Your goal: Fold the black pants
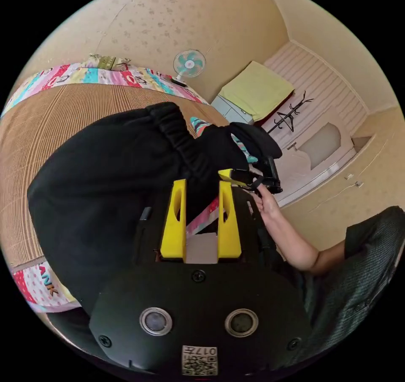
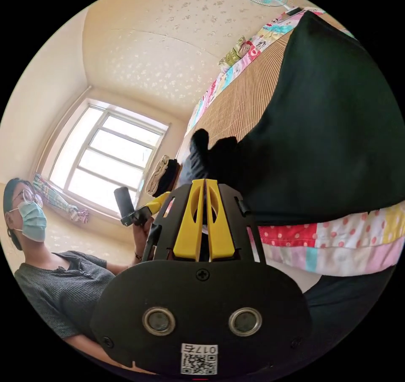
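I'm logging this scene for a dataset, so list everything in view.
pants: one, black, on the mat, waistband at the bed edge
mat: one, tan, on the bed
quilt: one, patchwork, under the mat
fan: one, teal, beyond the bed
window: one, bright, behind the person
left gripper: yellow jaws open, at the waistband
right gripper: yellow jaws shut on pants

Cream speckled walls [image 1: 168, 15] surround a bed with a woven straw mat [image 1: 63, 116]; daylight pours through a white-framed window [image 2: 105, 158].
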A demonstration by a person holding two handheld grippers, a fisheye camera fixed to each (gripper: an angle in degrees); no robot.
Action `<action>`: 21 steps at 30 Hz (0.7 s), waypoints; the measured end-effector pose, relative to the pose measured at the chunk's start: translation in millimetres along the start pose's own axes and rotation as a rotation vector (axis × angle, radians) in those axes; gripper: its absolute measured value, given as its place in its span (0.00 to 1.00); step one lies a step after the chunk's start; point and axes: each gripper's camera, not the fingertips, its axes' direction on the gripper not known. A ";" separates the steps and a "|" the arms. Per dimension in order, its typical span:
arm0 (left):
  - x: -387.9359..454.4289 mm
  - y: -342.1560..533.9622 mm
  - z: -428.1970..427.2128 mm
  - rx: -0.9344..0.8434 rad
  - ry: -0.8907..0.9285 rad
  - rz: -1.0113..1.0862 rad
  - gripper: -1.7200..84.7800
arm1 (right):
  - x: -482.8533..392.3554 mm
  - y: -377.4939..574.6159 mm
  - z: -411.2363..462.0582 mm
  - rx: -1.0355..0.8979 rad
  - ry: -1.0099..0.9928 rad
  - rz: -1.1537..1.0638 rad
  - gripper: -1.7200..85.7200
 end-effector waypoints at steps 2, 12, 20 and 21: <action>8.6 17.0 -3.7 -0.023 -0.050 0.093 0.14 | -3.0 1.2 1.4 -0.027 0.039 -0.035 0.05; -129.4 152.3 -100.9 0.227 -0.308 -0.643 0.22 | -14.7 -30.9 119.4 -0.361 0.225 -0.125 0.14; -173.0 215.0 -45.6 0.190 0.087 -0.862 0.17 | -58.6 -27.0 149.3 -0.669 0.414 -0.182 0.10; -174.4 218.4 -45.3 0.198 0.118 -0.859 0.15 | -66.8 -24.9 146.2 -0.629 0.447 -0.203 0.10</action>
